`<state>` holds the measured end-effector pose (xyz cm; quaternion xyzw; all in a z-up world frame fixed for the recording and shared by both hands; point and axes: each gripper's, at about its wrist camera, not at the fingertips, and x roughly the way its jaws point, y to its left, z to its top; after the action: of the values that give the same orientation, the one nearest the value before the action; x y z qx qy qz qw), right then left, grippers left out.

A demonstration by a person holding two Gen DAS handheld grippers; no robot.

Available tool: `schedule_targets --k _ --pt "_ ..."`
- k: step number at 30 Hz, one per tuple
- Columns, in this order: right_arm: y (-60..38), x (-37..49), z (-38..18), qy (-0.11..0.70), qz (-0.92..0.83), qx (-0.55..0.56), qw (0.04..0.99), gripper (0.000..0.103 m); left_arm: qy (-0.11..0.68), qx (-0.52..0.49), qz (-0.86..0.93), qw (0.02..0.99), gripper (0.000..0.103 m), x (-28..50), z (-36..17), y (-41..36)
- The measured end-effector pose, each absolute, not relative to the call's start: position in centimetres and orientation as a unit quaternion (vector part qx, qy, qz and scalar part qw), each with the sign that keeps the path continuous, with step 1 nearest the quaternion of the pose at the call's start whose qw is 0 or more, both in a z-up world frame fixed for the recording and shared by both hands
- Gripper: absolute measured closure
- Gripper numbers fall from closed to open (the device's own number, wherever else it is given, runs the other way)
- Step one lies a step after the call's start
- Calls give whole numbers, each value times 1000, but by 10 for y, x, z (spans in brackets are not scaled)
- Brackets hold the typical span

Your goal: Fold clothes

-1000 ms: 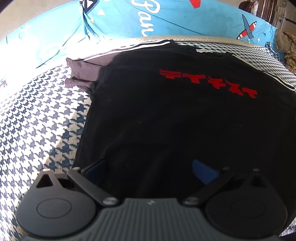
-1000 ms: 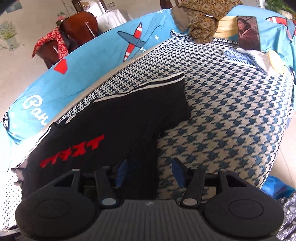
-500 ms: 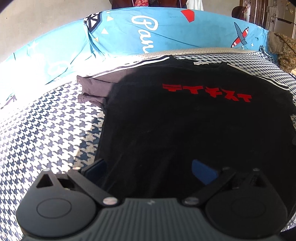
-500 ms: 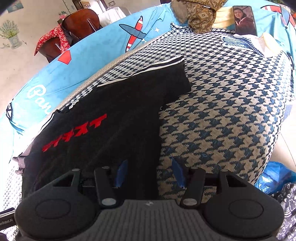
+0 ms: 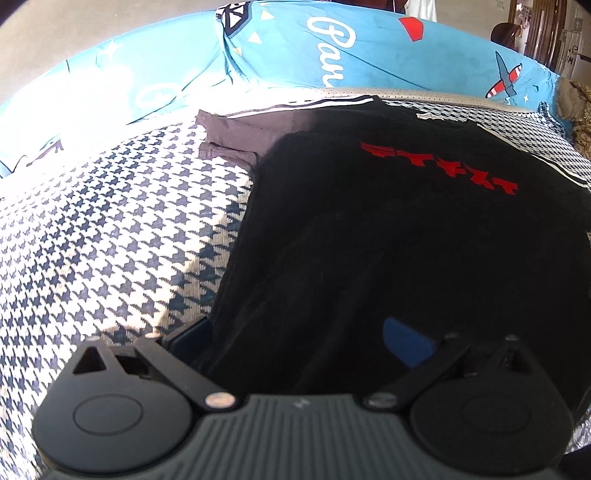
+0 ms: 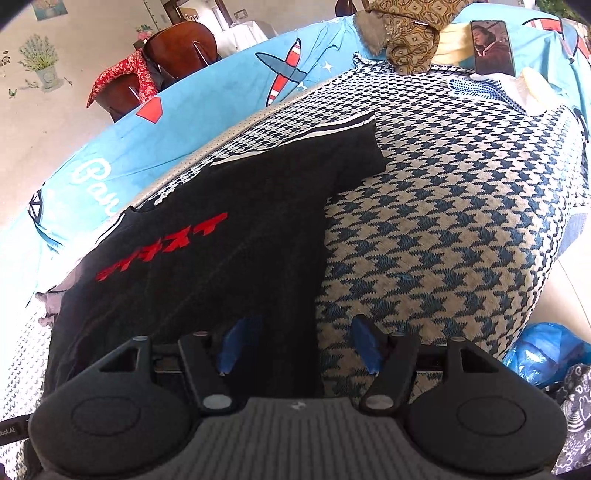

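Note:
A black T-shirt [image 5: 388, 229] with red lettering [image 5: 439, 168] lies flat, front up, on a houndstooth blanket [image 5: 110, 236]. Its sleeves carry white stripes and are spread out. My left gripper [image 5: 295, 332] is open low over the shirt's near left corner, the left finger [image 5: 190, 332] at the side edge, the right finger [image 5: 404, 341] over black cloth. In the right wrist view the same T-shirt [image 6: 229, 258] runs away to the left. My right gripper [image 6: 301, 343] is open and straddles the shirt's right side edge near the hem.
A blue printed sheet [image 5: 280, 55] rings the blanket [image 6: 443, 221]. At the far right end lie a brown patterned garment [image 6: 406, 29], a phone [image 6: 493, 46] and folded pale items [image 6: 491, 88]. A blue plastic bag [image 6: 546, 347] sits beyond the near right edge, a wooden chair [image 6: 173, 48] behind.
Both grippers have shifted toward the shirt's near corners. The left one now has the shirt's side edge at its left finger. Both stay open; the shirt has not moved.

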<state>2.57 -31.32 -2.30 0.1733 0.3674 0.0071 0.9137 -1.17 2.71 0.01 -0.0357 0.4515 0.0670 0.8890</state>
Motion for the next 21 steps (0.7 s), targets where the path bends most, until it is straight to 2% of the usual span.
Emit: schedule_targets --k 17,21 --pt "-316 19 -30 342 32 168 924 38 454 -50 78 886 0 -10 -2 33" --pt "-315 17 -31 339 36 158 927 40 456 -46 76 886 0 -9 -3 32"
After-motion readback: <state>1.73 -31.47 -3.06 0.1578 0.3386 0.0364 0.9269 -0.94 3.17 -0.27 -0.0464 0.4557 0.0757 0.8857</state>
